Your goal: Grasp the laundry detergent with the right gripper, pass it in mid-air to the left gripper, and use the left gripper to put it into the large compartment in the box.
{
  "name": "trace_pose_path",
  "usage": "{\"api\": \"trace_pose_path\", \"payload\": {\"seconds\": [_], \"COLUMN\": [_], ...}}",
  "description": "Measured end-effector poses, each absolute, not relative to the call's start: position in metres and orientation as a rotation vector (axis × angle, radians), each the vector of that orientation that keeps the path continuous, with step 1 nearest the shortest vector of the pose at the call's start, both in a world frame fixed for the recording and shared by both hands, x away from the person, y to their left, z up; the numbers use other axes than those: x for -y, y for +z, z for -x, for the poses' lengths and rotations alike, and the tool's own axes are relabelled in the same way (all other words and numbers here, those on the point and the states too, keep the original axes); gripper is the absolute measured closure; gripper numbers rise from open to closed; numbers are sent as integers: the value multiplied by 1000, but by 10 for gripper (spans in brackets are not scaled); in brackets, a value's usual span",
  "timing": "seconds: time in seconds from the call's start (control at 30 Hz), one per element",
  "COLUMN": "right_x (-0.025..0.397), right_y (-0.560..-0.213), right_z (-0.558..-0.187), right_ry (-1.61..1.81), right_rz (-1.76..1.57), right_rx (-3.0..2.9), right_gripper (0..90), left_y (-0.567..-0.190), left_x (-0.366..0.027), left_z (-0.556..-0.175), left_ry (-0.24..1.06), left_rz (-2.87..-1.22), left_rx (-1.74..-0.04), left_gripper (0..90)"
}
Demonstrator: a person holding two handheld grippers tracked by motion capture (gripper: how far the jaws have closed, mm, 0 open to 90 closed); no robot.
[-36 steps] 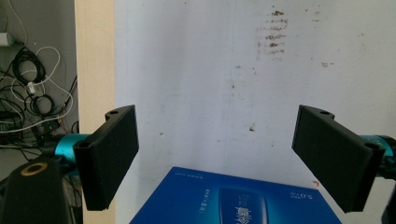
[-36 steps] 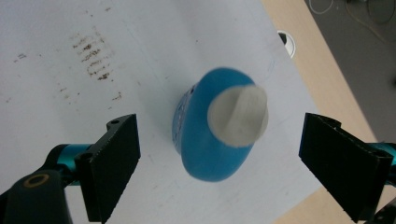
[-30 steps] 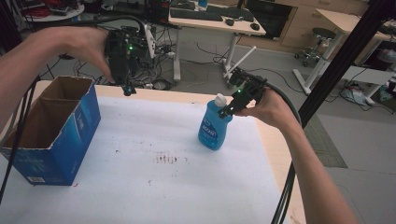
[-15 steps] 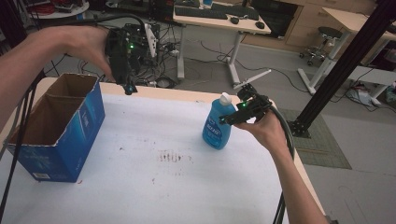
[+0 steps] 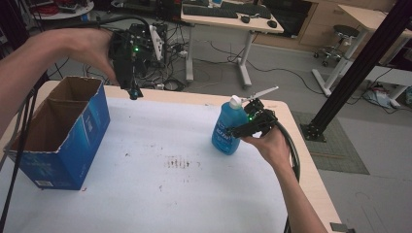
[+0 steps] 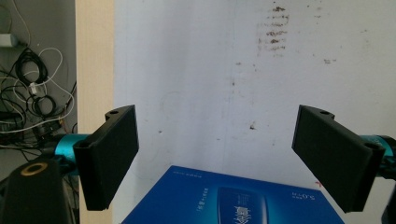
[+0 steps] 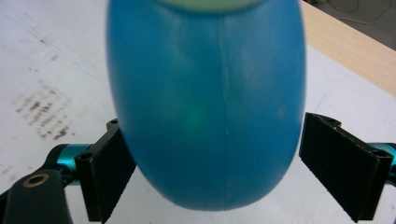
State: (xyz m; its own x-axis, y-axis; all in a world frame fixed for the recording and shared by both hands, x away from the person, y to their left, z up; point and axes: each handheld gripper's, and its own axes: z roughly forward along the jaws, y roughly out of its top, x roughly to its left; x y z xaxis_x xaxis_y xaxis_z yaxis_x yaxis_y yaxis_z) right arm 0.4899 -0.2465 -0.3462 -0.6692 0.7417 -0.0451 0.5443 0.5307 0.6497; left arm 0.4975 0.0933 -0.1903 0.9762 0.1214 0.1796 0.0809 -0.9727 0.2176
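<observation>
Right gripper (image 7: 215, 163): fingers spread wide around the blue plastic bottle (image 7: 205, 102).
Left gripper (image 6: 217, 158): fingers spread, blue cardboard box (image 6: 233, 198) below them.

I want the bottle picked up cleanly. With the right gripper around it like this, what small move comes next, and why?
Probably close the right gripper on the blue plastic bottle with the white cap. In the right gripper view the bottle sits between the open jaws, with a gap showing at the right one, so nothing holds it yet. It stands on the white table.
</observation>
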Motion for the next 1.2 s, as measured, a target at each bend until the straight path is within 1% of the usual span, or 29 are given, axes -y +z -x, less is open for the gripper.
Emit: {"api": "trace_pose_path", "payload": {"seconds": [0.2,0.47,0.5,0.73,0.8,0.9,0.97,1.2], "right_x": [245,244,244,242,242,242,243,243], "right_y": [-358,-360,-361,-364,-364,-365,-364,-364], "right_z": [-491,-492,-493,-494,-495,-495,-495,-494], "right_ry": [912,943,955,959,959,973,985,997], "right_rz": [-1058,-1059,-1047,-1058,-1064,-1075,-1068,-1057], "right_rx": [-2448,-2420,-2427,-2434,-2434,-2429,-2435,-2428], "right_gripper": [120,125,161,166,186,187,239,260], "left_y": [-194,-196,-196,-196,-197,-197,-197,-197], "left_x": [-95,-100,-100,-102,-102,-102,-102,-101], "left_z": [-498,-498,-499,-499,-499,-499,-499,-499], "left_ry": [265,261,259,261,259,259,259,260], "left_rz": [-2916,-2910,-2911,-2905,-2909,-2906,-2906,-2905], "left_rx": [-161,-177,-174,-181,-176,-180,-180,-166], "left_gripper": [147,147,147,147,147,147,147,147]}}
